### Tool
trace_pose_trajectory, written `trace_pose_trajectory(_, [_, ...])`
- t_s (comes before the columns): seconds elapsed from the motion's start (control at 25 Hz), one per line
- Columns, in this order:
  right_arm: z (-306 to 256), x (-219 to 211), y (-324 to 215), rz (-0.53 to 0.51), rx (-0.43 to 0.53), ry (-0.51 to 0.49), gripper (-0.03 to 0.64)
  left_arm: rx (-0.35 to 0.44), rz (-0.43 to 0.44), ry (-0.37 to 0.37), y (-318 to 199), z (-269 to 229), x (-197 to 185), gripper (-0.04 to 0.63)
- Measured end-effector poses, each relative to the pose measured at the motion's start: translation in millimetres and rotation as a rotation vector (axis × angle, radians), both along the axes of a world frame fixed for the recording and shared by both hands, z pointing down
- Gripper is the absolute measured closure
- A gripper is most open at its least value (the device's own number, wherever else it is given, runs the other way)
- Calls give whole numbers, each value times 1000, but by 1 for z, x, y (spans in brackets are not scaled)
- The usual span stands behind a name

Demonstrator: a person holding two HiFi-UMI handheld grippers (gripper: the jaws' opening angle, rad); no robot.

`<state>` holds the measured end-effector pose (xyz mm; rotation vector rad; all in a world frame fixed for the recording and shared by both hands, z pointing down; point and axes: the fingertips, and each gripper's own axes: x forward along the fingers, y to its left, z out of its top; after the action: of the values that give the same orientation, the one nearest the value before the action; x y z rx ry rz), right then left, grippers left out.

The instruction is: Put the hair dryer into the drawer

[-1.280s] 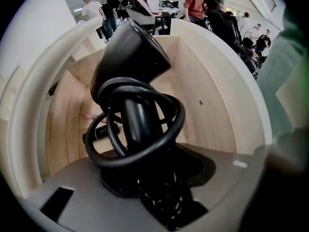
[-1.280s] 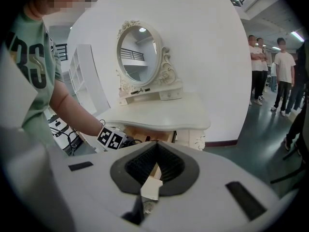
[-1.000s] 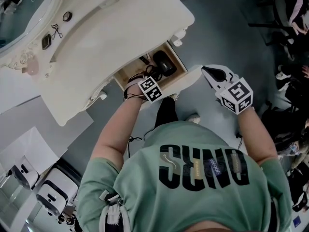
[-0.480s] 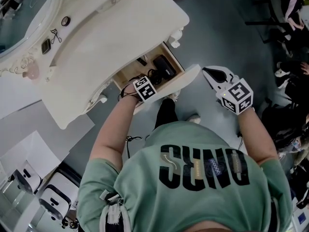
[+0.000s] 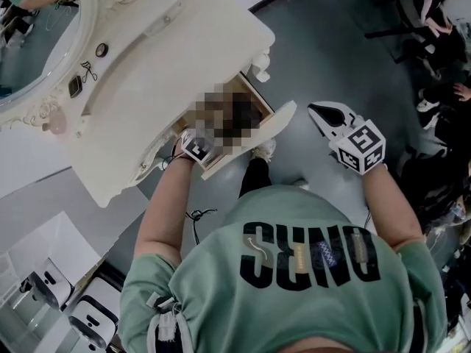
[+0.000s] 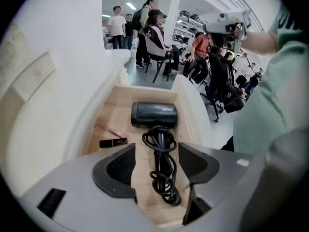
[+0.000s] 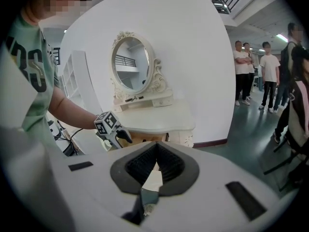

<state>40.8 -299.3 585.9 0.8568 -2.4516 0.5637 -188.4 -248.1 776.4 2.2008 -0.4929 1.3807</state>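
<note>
The black hair dryer [image 6: 154,114] lies across the far end of the open wooden drawer [image 6: 112,114], and its coiled black cord [image 6: 163,178] trails toward me. My left gripper [image 6: 157,153] hangs above the cord with its jaws opening; nothing is pressed between them. In the head view it sits at the drawer's near left corner [image 5: 197,147], and a mosaic patch hides the drawer's inside. My right gripper [image 5: 318,110] hovers in the air to the right of the white drawer front [image 5: 257,134], shut and empty [image 7: 155,159].
A black lipstick tube [image 6: 113,142] and a pink stick [image 6: 109,130] lie at the drawer's left side. The white vanity [image 5: 169,57] carries an oval mirror [image 5: 37,35] and small items [image 5: 73,85]. People and chairs [image 6: 159,37] stand beyond on the grey floor.
My left gripper has lifted up out of the drawer and shifted left, toward the near left corner. The hair dryer stays in the drawer. The right gripper has hardly moved.
</note>
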Motion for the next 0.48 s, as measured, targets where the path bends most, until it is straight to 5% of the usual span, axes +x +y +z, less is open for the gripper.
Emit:
trace_pose_trajectory(0.28, [-48,52,25,123,65,-37,623,191,-28,321,-27,-140,77,316])
trace_pose_trajectory(0.48, [-93,120,62,284,146,-59,623,244,118,609,-18,-232,189,363])
